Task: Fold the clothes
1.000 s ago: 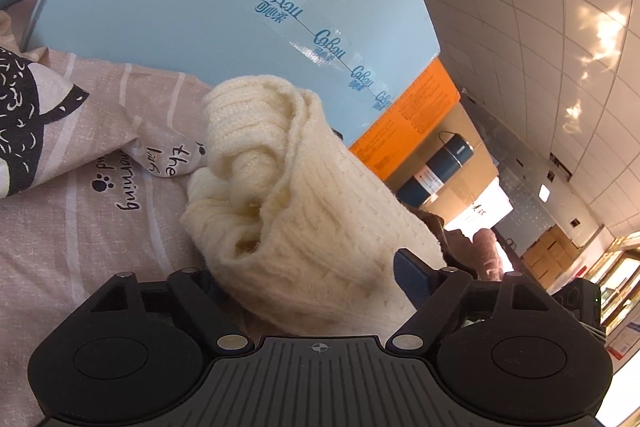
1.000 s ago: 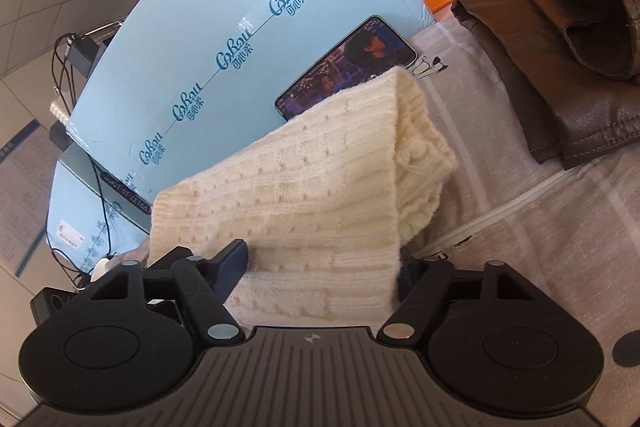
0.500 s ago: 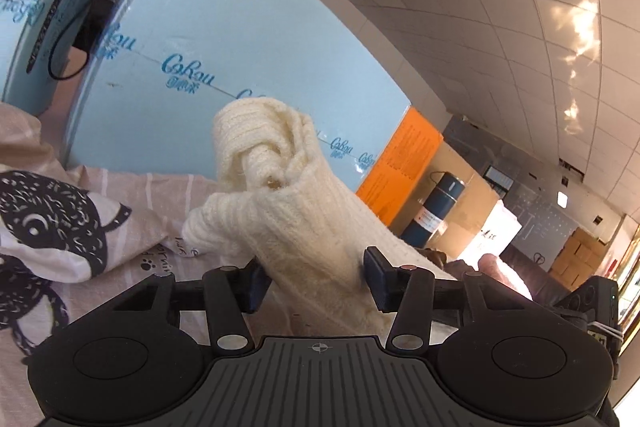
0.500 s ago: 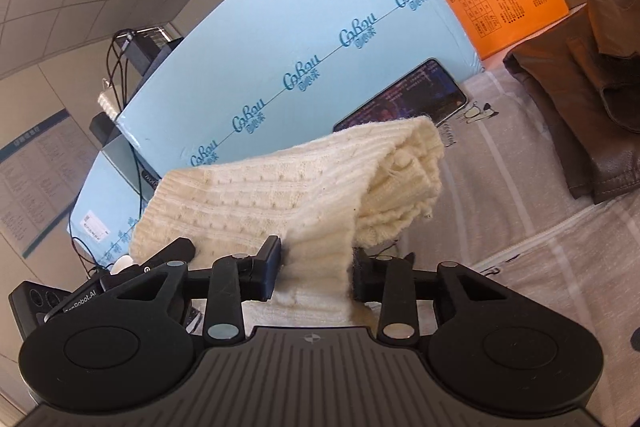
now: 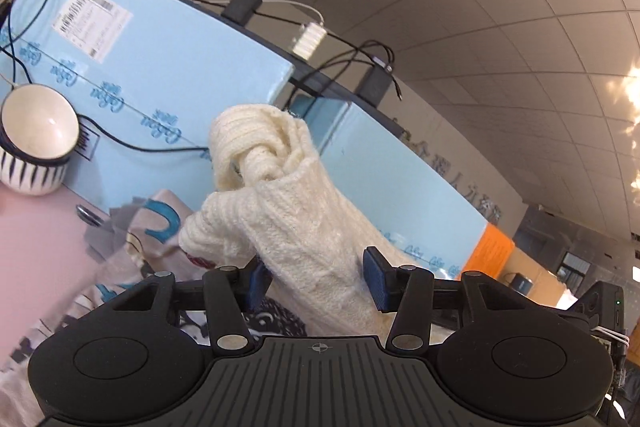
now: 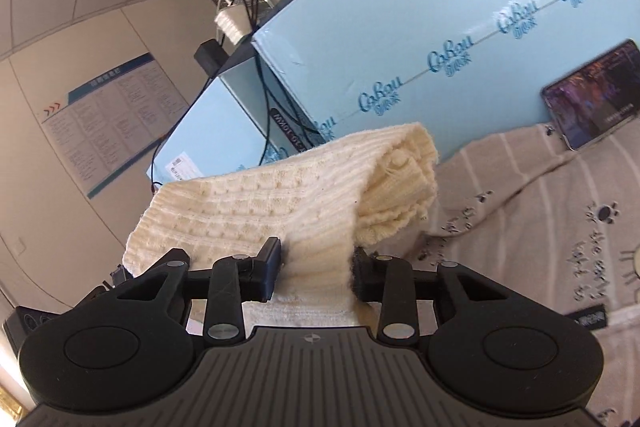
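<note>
Cream knitted sweater [image 5: 308, 239] is held up in the air by both grippers, each one pinching a part of it. The left gripper [image 5: 316, 283] has its two blue-padded fingers [image 5: 376, 283] pressed against a thick fold of the knit, which fills all the space between them. Beyond these fingertips the cloth rises and ends in a twisted, rolled bunch. To the left of the left fingers, further away, a striped bowl [image 5: 34, 147] stands on a pink surface [image 5: 36, 251], and behind the sweater there are light blue boxes [image 5: 168, 83] with cables over them.

The right gripper [image 6: 316, 273] is also clenched on the sweater [image 6: 256, 203] (the fabric is squeezed narrow between the fingers [image 6: 270, 269] and spreads wide beyond them). Ahead of the fingertips and to their right, the knit folds over into a layered, thick end. Under this end, to the right of the fingers, lies a striped grey bedsheet [image 6: 540, 211] with small printed figures. A phone [image 6: 592, 95] leans against the blue box [image 6: 440, 3] further to the right.
</note>
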`<act>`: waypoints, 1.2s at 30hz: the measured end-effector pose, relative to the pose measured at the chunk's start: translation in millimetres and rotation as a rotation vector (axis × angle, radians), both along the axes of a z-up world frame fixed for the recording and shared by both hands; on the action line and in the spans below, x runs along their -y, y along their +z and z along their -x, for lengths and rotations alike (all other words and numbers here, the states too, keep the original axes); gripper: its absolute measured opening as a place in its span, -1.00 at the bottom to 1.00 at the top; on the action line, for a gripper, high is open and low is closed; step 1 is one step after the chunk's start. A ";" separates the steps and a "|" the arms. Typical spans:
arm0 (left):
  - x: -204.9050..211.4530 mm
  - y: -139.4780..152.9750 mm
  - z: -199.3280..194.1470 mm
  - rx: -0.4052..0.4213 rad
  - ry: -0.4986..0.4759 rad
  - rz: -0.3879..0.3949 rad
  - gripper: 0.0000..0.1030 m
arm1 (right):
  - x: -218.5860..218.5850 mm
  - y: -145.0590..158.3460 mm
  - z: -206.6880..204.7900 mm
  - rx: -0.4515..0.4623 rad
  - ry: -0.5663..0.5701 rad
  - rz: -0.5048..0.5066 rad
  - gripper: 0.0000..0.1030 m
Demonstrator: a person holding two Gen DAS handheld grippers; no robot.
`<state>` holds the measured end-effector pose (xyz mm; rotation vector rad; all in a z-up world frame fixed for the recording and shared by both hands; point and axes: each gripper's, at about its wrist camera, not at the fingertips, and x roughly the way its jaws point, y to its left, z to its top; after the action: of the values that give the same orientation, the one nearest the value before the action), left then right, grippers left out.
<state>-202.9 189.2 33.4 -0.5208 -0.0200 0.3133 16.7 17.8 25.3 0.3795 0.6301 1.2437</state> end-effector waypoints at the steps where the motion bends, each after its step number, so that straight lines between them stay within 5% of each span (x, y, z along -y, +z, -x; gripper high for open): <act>1: -6.1 3.6 3.6 0.011 0.028 -0.013 -0.07 | -11.2 2.8 1.9 0.018 0.006 -0.013 -0.38; 4: -22.6 9.3 2.0 0.006 0.081 -0.043 -0.07 | -40.4 2.1 1.0 0.039 0.010 -0.034 -0.37; 12: -51.2 -18.8 -12.4 -0.072 0.100 0.042 -0.07 | -83.1 -31.9 -19.6 -0.014 -0.018 0.026 -0.36; 22: -55.9 -46.2 -45.6 -0.385 0.166 0.021 0.06 | -102.3 -67.1 -29.4 -0.021 -0.054 0.222 -0.14; 30: -50.0 -49.2 -54.9 -0.551 0.315 -0.034 0.99 | -102.5 -69.9 -19.8 0.073 -0.098 0.289 0.40; 36: -56.9 -53.2 -47.4 -0.543 0.312 0.003 1.00 | -98.7 -67.8 -14.5 0.116 -0.125 0.301 0.64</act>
<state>-155.5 246.1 -19.8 -0.4214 0.4294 0.7527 31.3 116.5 -42.5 0.0935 0.6722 1.0250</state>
